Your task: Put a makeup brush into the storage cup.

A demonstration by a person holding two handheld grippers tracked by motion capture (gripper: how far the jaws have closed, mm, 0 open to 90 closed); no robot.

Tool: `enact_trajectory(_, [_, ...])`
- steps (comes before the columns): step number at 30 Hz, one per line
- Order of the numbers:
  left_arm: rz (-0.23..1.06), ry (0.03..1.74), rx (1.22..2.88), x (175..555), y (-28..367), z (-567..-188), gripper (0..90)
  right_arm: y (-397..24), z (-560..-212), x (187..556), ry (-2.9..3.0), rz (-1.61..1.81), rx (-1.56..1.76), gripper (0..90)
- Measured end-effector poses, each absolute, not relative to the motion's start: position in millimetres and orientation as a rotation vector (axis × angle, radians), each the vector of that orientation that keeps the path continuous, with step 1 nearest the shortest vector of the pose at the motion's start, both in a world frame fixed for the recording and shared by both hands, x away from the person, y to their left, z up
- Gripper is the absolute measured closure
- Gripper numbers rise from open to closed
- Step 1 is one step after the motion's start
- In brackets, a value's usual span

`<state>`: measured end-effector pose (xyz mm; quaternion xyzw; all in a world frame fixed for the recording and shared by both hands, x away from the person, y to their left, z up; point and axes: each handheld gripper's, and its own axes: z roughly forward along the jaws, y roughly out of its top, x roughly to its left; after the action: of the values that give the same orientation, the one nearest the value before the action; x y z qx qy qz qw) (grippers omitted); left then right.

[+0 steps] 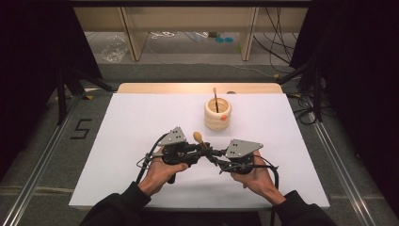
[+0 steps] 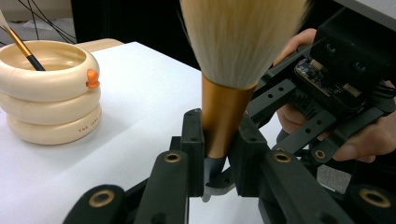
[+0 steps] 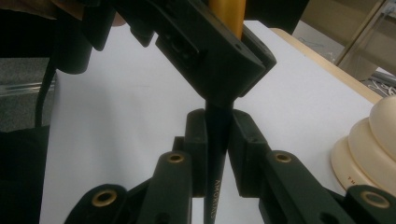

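Both hands' grippers, left gripper (image 1: 200, 149) and right gripper (image 1: 214, 157), are squeezing their fingers shut on one fluffy brush (image 2: 229, 93) (above the table (image 1: 141, 117)), probably needing one letting go before dropping it in the cream holder (image 1: 218, 114).

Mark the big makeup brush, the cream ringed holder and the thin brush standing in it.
Makeup brush (image 2: 223, 119): left gripper view, on its copper ferrule.
Cream ringed holder (image 1: 217, 121): high view, on its outer wall.
Thin brush (image 2: 23, 49): left gripper view, on its handle inside the holder.

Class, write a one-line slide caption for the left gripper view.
Left gripper clamps the makeup brush by its copper ferrule, beside the ringed cream holder.
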<state>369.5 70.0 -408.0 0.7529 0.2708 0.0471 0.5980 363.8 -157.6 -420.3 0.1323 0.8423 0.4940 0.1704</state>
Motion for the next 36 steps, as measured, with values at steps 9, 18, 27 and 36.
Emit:
enact_trajectory(9, [0.103, 0.637, 1.756, 369.9, 70.6, -407.9, 77.2, -157.1, -420.8, 364.3, 2.402, 1.407, 0.389, 78.5])
enact_trajectory(18, [0.096, 0.646, 1.763, 369.9, 69.0, -408.6, 77.2, -156.5, -420.6, 365.0, 2.397, 1.427, 0.408, 77.3])
enact_trajectory(27, [0.095, 0.646, 1.759, 370.7, 69.1, -408.5, 77.1, -156.8, -420.6, 365.0, 2.396, 1.421, 0.397, 78.3])
enact_trajectory(36, [0.063, 0.663, 1.734, 372.1, 70.4, -407.7, 75.8, -157.6, -420.5, 365.2, 2.387, 1.444, 0.409, 78.7])
